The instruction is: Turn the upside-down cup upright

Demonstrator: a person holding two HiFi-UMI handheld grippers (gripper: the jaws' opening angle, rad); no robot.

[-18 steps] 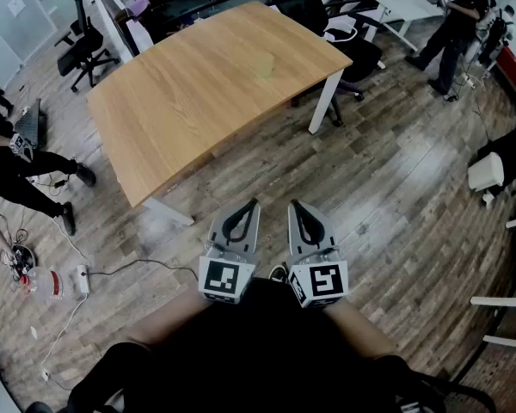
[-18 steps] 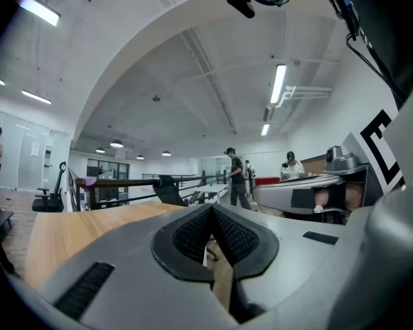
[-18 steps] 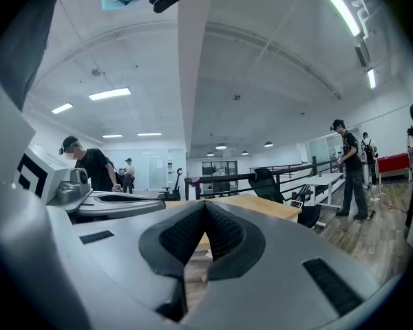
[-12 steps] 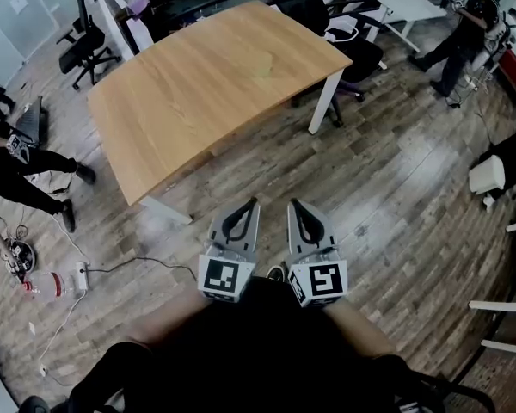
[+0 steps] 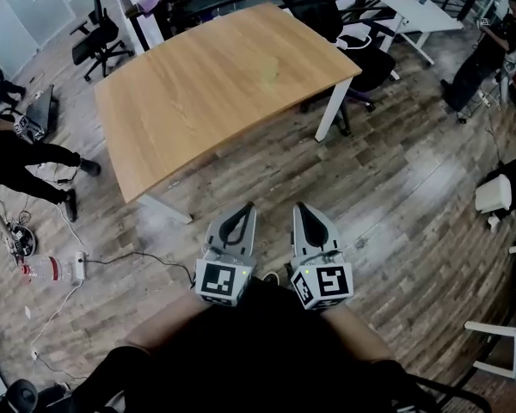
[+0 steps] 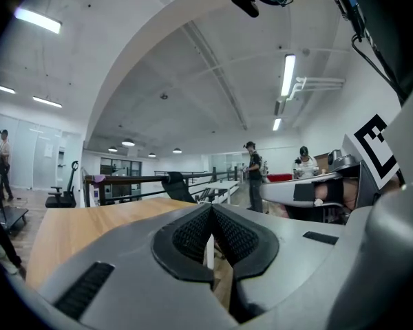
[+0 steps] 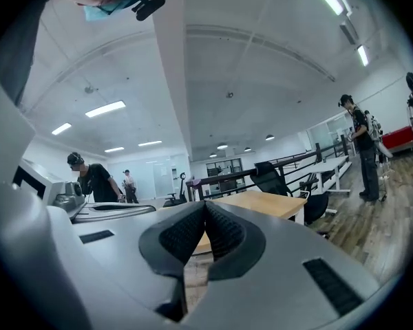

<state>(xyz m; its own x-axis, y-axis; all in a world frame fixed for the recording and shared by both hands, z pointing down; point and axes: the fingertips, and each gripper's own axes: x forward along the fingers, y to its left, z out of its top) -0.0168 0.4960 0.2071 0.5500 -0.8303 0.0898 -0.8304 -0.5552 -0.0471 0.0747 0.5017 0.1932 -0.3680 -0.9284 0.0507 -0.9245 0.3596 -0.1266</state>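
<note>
I'm holding both tools clenched on nothing, left gripper (image 5: 246, 206) and right gripper (image 5: 300, 206) side by side over the floor, well short of the table (image 5: 181, 119). The cup (image 5: 269, 69) is sitting towards the table's far side, small and pale. The risk I'm seeing: arriving with the jaws closed, I'd be knocking it rolling. Its long axis seems to be standing vertical, but I can't tell which end is up.

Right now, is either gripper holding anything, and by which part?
Nothing is held. The left gripper and the right gripper both have their jaws together and empty; the cup sits apart on the table.
</note>
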